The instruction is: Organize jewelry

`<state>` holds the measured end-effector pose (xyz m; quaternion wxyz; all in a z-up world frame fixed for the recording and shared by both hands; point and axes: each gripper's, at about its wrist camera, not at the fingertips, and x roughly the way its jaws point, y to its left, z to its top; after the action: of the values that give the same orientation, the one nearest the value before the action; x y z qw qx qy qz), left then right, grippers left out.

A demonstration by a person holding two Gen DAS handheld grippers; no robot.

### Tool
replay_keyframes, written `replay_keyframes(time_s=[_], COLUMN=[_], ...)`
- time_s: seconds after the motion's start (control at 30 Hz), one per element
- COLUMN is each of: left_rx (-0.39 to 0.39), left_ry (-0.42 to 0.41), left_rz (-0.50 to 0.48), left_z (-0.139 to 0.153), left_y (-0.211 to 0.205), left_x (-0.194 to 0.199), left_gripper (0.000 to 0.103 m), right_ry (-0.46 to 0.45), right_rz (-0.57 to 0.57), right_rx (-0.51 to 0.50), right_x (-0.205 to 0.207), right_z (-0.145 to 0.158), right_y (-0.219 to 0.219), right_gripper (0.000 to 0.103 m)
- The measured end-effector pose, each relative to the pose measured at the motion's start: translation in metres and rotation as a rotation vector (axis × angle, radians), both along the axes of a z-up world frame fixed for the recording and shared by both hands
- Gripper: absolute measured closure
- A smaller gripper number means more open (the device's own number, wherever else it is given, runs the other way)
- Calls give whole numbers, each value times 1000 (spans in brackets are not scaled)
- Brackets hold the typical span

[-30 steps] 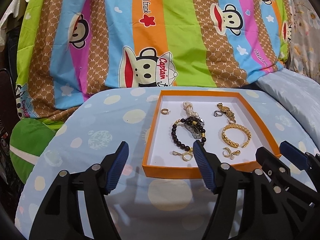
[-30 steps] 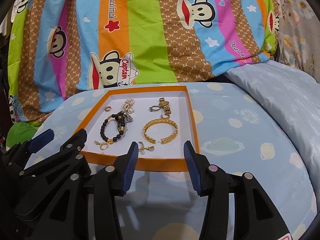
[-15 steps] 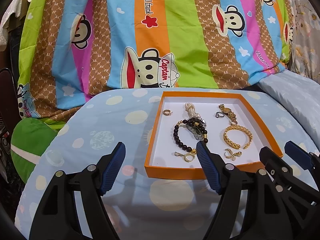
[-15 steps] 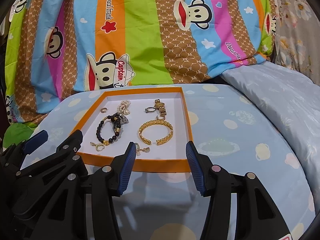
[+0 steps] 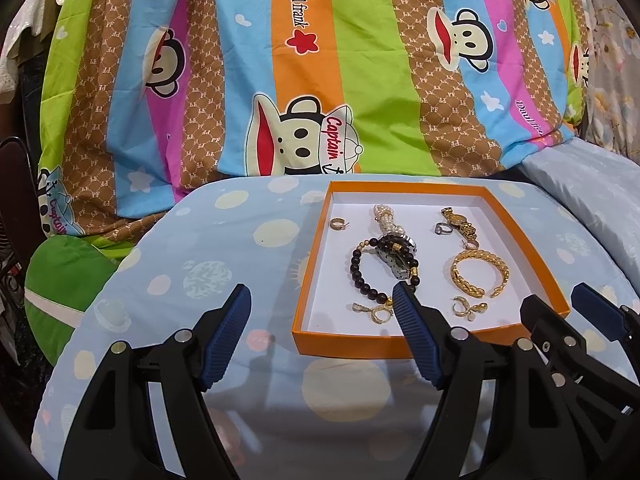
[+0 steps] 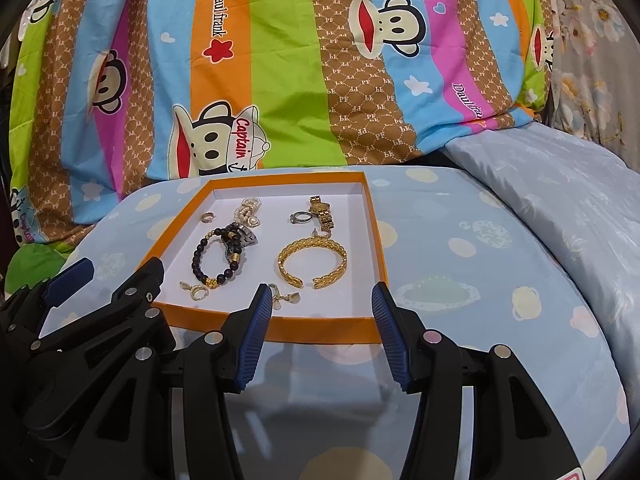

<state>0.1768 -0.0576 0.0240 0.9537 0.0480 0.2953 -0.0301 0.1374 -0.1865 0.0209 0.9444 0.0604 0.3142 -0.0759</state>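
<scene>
A shallow orange cardboard tray with a white floor [image 5: 400, 346] is seen resting on a pale blue spotted cloth-covered surface [image 5: 240, 248]. Inside the tray the jewelry is laid loose. A black beaded bracelet with gold beads [image 5: 360, 278] lies left of centre, touching a dark-faced silver wristwatch [image 5: 396, 258]; a white pearl strand [image 5: 382, 218] is placed behind them. A small gold ring [image 5: 338, 224] sits at the far left corner. A wide gold braided open cuff [image 5: 478, 274] lies on the right side, with a gold link watch [image 5: 458, 220] and a silver ring [image 5: 442, 229] behind it. Gold hoop earrings [image 6: 196, 290] are noted near the front wall.

The left gripper [image 5: 322, 298] is held in front of the tray, jaws spread wide, nothing between them. The right gripper [image 6: 322, 294] hovers at the tray's front wall, jaws likewise apart and empty. A striped monkey-print blanket [image 6: 280, 80] is recorded behind.
</scene>
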Motion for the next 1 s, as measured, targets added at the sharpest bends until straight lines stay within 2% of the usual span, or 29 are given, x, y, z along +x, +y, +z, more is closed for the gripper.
replay_keyframes(time_s=[0.13, 0.23, 0.47, 1.0], left_rx=[0, -4, -26, -27], left_ry=[1, 2, -9, -21], left_rz=[1, 7, 41, 46], left_z=[0, 0, 1, 3], left_y=[1, 2, 8, 8], left_x=[0, 0, -1, -3], left_gripper=[32, 32, 20, 19], right_ry=[-1, -2, -19, -25], right_rz=[-1, -19, -43, -44], right_rx=[-1, -13, -9, -12], right_x=[0, 0, -3, -5], right_z=[0, -1, 0, 1], right_y=[0, 0, -6, -6], right_gripper=[51, 45, 35, 35])
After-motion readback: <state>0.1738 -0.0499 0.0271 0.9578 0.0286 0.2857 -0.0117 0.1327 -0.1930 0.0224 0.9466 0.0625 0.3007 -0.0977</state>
